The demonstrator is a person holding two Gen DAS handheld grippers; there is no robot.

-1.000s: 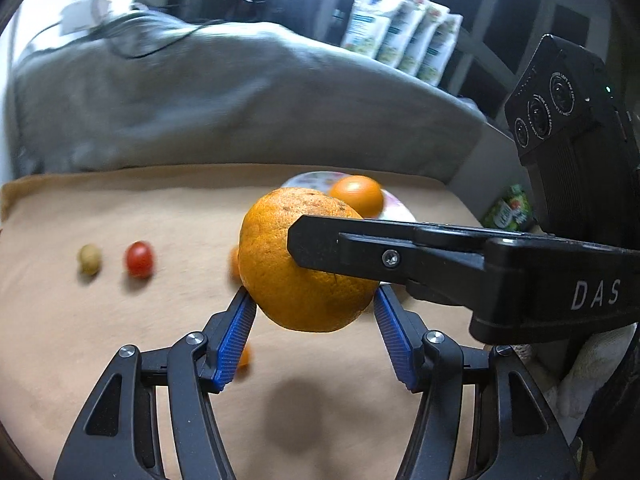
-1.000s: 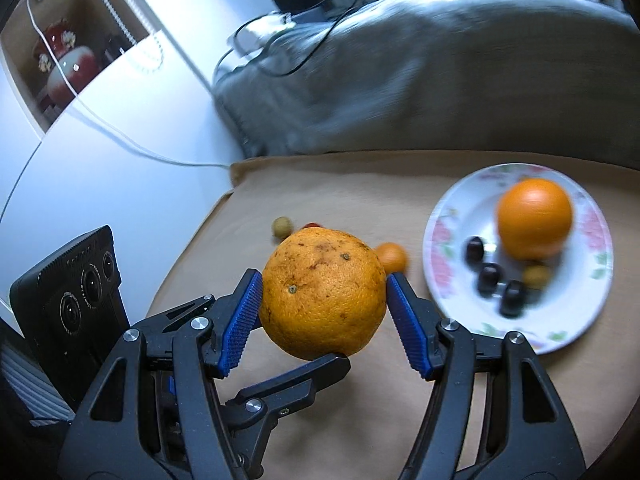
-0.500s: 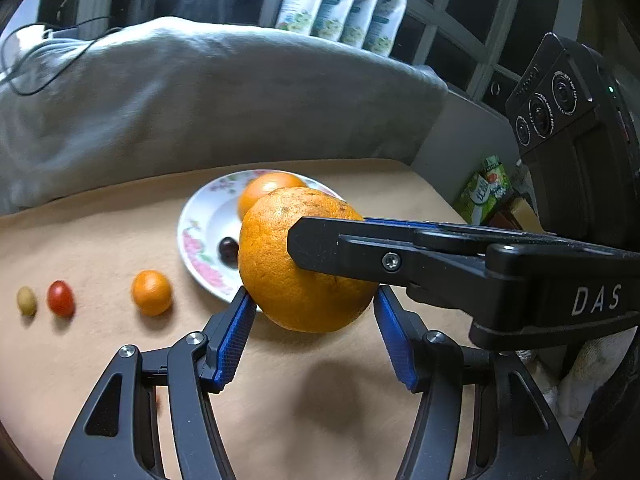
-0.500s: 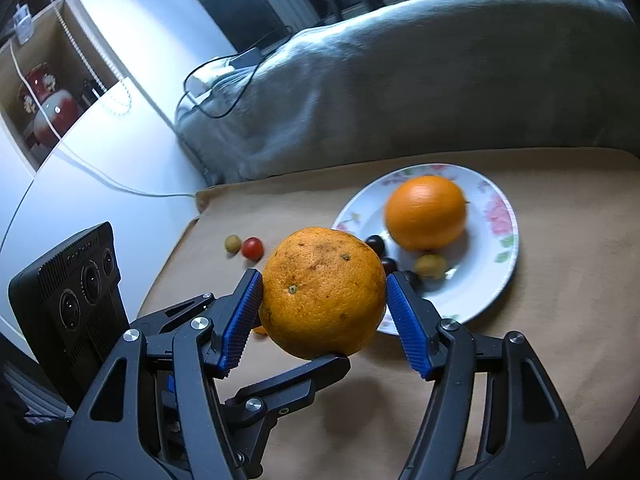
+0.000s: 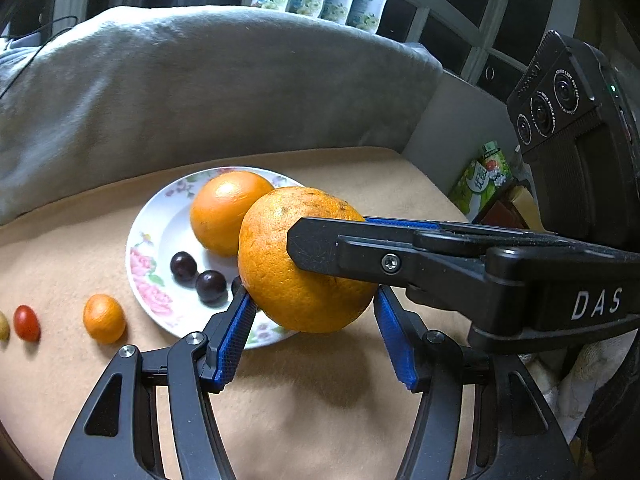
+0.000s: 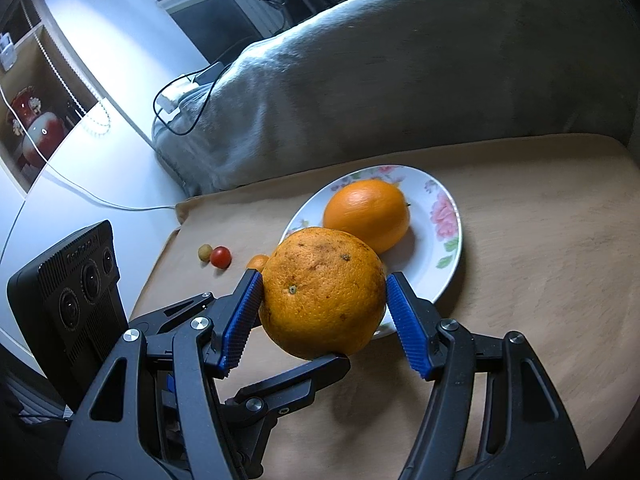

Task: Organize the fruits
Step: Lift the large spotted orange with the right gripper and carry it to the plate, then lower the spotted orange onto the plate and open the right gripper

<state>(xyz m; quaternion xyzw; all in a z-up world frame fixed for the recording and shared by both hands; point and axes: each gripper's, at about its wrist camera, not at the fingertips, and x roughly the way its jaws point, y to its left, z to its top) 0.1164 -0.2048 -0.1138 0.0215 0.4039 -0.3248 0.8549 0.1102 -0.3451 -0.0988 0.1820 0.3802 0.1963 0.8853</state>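
A large rough-skinned orange (image 5: 296, 264) hangs above the near rim of a flowered white plate (image 5: 148, 264), held from two sides. My left gripper (image 5: 312, 308) is shut on it, blue pads against its flanks. My right gripper (image 6: 322, 292) is shut on the same orange (image 6: 320, 292), and one of its fingers (image 5: 400, 256) crosses in from the right. On the plate (image 6: 444, 248) lie a smooth orange (image 5: 224, 212) and dark grapes (image 5: 184, 266). Left of the plate sit a small orange fruit (image 5: 104, 318), a cherry tomato (image 5: 27, 323) and a greenish fruit (image 6: 205, 252).
Everything rests on a beige cloth (image 5: 320, 400). A grey blanket-covered cushion (image 5: 200, 92) rises behind it, with a cable and charger (image 6: 176, 96) at its left end. A green carton (image 5: 482, 176) stands off the right edge. White wall and shelf are to the left.
Both grippers carried the large orange sideways across the cloth to the plate. The loose small fruits slid off to the left in both views.
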